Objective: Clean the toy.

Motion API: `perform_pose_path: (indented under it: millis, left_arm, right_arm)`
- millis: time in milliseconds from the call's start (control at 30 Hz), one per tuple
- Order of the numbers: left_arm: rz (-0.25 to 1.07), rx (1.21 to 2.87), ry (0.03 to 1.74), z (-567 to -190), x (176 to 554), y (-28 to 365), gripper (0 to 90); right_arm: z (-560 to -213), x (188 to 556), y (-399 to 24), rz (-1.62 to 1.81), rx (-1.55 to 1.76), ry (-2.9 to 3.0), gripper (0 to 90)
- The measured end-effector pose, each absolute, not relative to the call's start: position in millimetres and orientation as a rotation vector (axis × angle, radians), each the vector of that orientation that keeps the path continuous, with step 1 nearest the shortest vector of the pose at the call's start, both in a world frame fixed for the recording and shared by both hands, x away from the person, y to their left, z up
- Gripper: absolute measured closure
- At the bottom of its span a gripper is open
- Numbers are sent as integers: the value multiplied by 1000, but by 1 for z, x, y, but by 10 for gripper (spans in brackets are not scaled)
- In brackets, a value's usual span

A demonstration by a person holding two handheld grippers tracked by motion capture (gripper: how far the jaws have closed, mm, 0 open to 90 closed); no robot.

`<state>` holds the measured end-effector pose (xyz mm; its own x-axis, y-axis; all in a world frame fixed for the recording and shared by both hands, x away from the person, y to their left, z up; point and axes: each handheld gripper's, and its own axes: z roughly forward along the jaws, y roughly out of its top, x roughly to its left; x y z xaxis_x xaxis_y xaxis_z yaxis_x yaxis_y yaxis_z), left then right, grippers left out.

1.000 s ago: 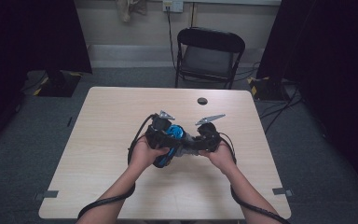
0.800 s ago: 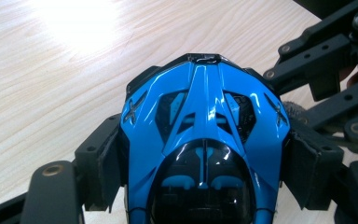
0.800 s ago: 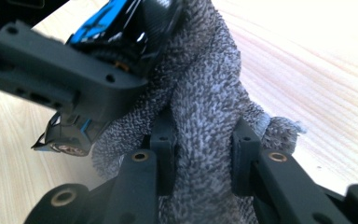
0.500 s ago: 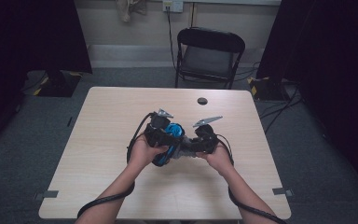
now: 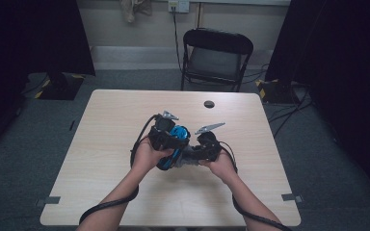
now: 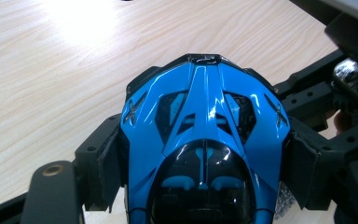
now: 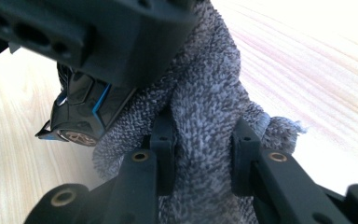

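Two grippers, toy car and cloth held over table

Both grippers meet above the middle of the table (image 5: 106, 144); left gripper (image 6: 205, 154) is clamped on the sides of a blue toy car (image 6: 204, 140), jaws pressed against its body, car nose pointing away from the camera; right gripper (image 7: 204, 158) pinches a grey cloth (image 7: 209, 112), jaws tight on a fold; cloth bunches up against the car's side, touching it; car sits just beside and above the right jaws in the right gripper view; a small dark disc (image 5: 209, 104) lies near the far edge, well apart; a chair (image 5: 216, 53) stands behind the table.
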<state>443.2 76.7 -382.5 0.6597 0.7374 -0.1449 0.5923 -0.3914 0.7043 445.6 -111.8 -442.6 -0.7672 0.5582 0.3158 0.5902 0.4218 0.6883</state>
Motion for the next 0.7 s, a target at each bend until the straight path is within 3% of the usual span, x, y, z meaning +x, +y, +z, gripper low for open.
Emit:
perform_pose_path:
  millis: [700]
  left_arm:
    - [242, 2104, 1050, -383, 451, 79, 248]
  right_arm:
    - [-452, 442, -106, -1254, -1027, -2613, 693]
